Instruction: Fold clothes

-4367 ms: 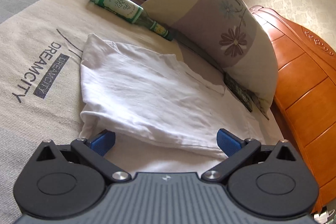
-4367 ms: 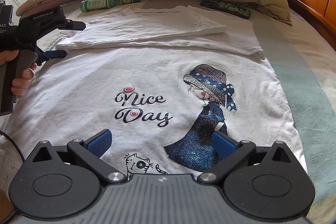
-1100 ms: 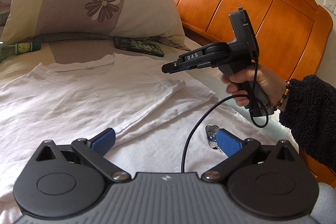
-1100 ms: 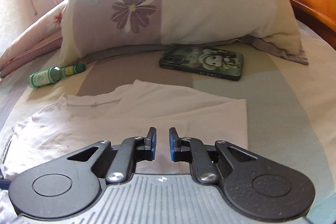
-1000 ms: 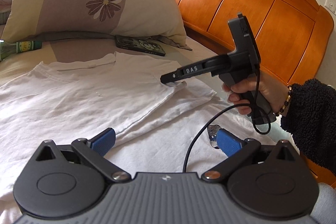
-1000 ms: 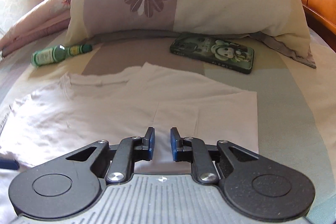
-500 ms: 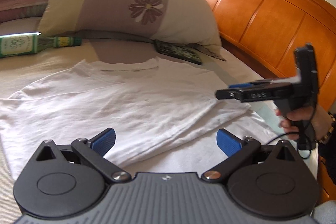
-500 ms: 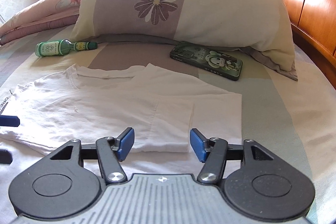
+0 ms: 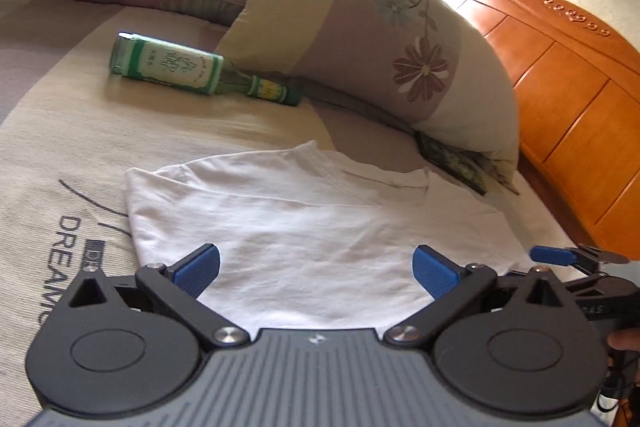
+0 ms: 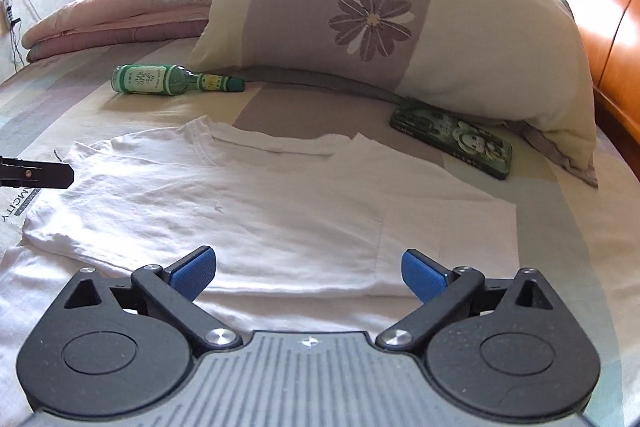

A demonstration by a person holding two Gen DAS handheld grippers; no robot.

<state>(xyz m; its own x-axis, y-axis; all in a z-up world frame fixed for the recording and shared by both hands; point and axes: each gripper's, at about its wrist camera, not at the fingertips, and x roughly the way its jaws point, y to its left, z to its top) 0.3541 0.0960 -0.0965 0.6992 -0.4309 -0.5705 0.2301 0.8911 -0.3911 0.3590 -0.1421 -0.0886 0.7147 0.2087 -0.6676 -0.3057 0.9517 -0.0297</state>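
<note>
- White T-shirt [image 10: 256, 211] flat on bed, top part folded over; loose fold liable to slip if snagged.
- Right gripper [image 10: 306, 269] opening wide, nothing between; left gripper [image 9: 316, 267] spread, empty.
- Bottle [image 10: 168, 79], phone [image 10: 452, 137] near: risk of bumping.

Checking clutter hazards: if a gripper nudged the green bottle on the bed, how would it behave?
The green bottle lies on its side on the sheet, so it would probably roll. It looks like glass, so likely rigid, slippery and heavyish. The soft bedding may slow it.

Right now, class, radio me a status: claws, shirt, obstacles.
Left claw open, empty. Right claw opening, nothing between. White T-shirt part-folded on the bed. Green bottle, phone lie beyond, clear of shirt.
</note>
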